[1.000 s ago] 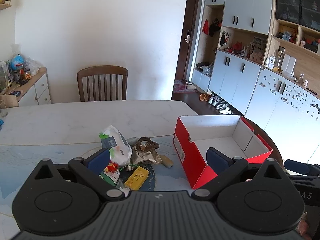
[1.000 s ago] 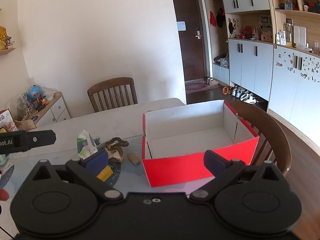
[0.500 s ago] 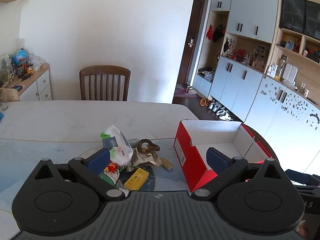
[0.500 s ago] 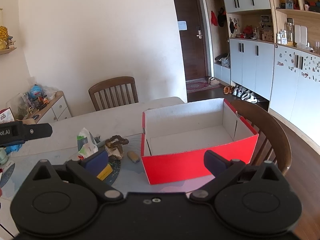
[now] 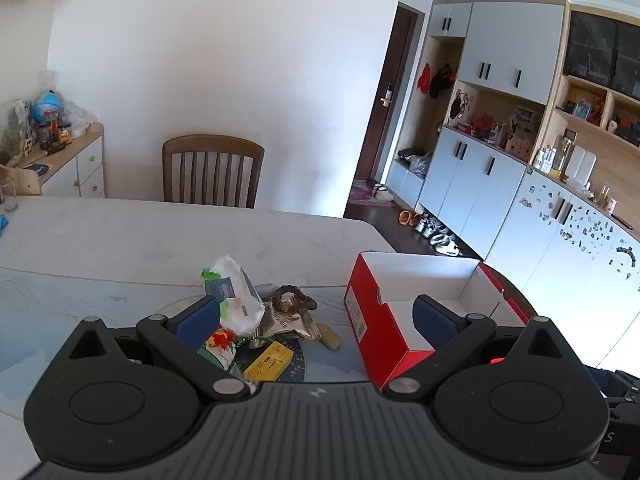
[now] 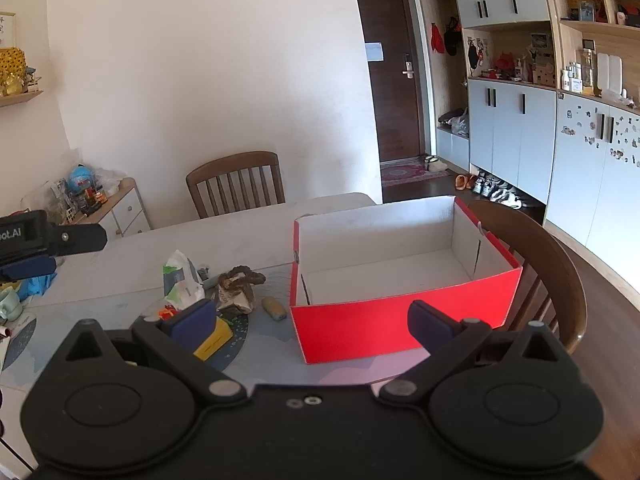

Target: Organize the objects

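An empty red box (image 5: 390, 330) (image 6: 404, 316) with a white inside stands on the table's right end. Left of it lies a small heap: a white and green packet (image 5: 236, 298) (image 6: 180, 280), a brown beaded bracelet (image 5: 294, 300) (image 6: 242, 274) on a crumpled wrapper, a yellow box (image 5: 269, 361) (image 6: 214, 340) and a tan oblong piece (image 5: 330, 337) (image 6: 274, 307). My left gripper (image 5: 316, 318) hovers open above the heap and the box's left wall. My right gripper (image 6: 312, 320) hangs open in front of the box. Neither holds anything.
The marble table (image 5: 120, 236) carries a blue patterned mat (image 5: 52, 304). One wooden chair (image 5: 212, 172) stands at the far side, another (image 6: 536, 264) behind the box. A low sideboard (image 5: 76, 160) with jars is at left; cabinets (image 5: 480, 184) line the right wall.
Both views have shifted a little: the left gripper has tilted up and turned left, so the box sits further right in its view. The heap and box have not moved.
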A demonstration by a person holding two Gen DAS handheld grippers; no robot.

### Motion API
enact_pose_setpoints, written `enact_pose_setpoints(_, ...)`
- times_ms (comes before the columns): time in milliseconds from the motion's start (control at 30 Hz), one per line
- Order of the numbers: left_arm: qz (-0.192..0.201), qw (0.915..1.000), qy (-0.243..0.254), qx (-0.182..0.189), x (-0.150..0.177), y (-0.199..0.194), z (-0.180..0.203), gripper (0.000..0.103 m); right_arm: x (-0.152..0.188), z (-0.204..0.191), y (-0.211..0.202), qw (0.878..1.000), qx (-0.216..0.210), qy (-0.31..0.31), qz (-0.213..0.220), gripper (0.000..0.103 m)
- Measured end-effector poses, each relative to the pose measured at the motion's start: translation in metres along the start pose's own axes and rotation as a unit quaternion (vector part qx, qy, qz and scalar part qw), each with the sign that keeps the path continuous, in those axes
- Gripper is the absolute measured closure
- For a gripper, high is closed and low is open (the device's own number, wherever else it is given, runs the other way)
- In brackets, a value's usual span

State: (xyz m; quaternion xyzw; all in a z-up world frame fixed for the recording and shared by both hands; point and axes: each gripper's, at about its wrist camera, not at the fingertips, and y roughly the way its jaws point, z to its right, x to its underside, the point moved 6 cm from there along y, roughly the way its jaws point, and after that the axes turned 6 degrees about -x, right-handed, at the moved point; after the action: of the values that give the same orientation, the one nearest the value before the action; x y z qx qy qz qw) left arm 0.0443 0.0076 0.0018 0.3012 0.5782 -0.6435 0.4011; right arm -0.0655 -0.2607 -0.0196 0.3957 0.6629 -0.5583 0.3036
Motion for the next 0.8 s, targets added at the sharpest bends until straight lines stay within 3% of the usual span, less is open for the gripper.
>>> enact_pose_setpoints(300,-0.001,0.9999,0.010,0.004,0.003,0.005,-0.002,0.000,0.001,-0.013,0.005,1.000,-0.015,-0.017,-0.003,0.001)
enact_pose_setpoints(600,-0.014,0.9997,-0.018,0.007,0.010,0.039,-0.052,0.000,0.006,-0.032,0.038,0.999,-0.016,-0.028,-0.027,0.001)
enact_pose_setpoints(800,-0.042,0.9988,-0.022,-0.008,0.015,0.074,-0.085,0.000,0.010,-0.050,0.070,0.998,-0.020,-0.046,-0.049,0.002)
